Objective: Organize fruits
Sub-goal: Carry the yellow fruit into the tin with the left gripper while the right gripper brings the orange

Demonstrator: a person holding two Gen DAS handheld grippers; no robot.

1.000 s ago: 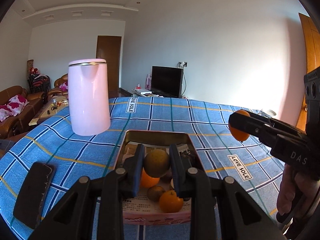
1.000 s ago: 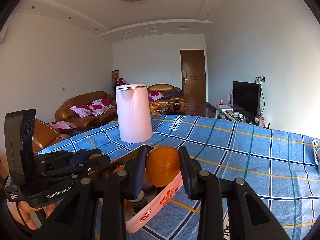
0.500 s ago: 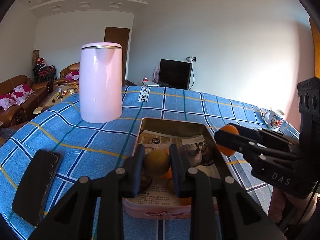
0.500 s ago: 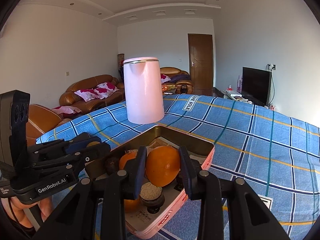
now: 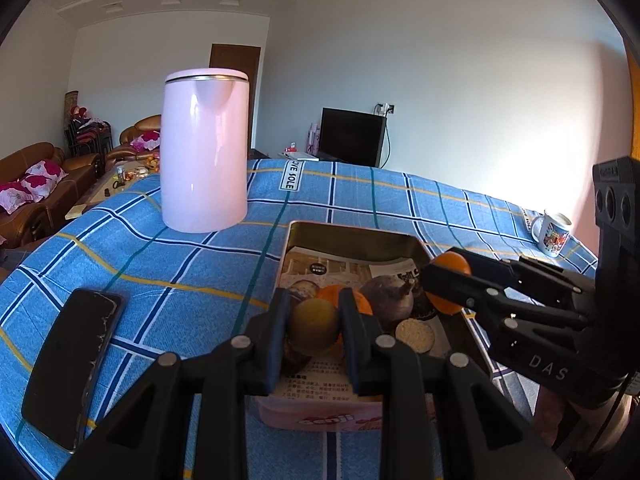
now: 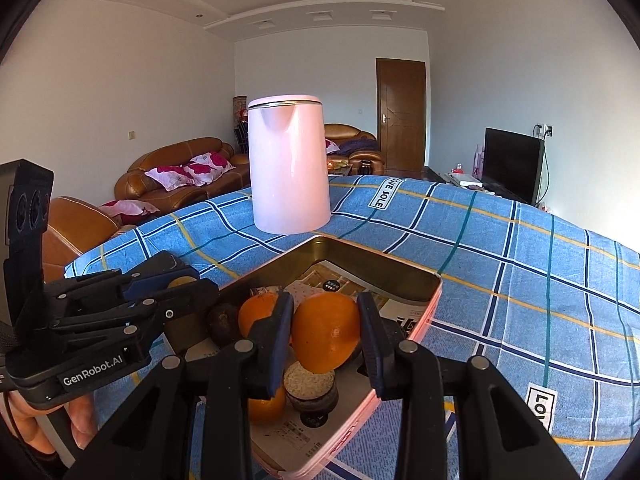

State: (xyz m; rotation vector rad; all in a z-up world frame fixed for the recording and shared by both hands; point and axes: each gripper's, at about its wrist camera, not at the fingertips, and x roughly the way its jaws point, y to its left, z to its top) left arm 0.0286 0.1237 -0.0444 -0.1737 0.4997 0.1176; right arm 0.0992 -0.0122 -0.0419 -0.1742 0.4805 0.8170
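Both grippers are now sitting lower and closer over the pink tin [image 5: 352, 236] than 1 second earlier, when the right gripper was carrying its orange well off to the side of the tin. Left gripper [image 5: 314, 330] is clamping a round yellow-brown fruit [image 5: 314, 326] between its 2 pads, holding it over the near end of the tin. Right gripper [image 6: 326, 338] is clamping an orange [image 6: 326, 336], its pads pressing both flanks, and is holding it above the tin's contents. Inside the tin, on printed paper lining, the following are lying: further oranges [image 6: 258, 314], a dark purple-brown fruit [image 5: 386, 302] and 2 round, pale-topped items [image 6: 310, 380]; what those items are cannot be told. Tin is resting on a blue checked tablecloth [image 5: 160, 264]. A pink kettle [image 5: 204, 150] is standing upright beyond the tin, apart from it. A black phone [image 5: 70, 364] is lying flat at the left, and a mug [image 5: 554, 232] is standing at the far right edge.
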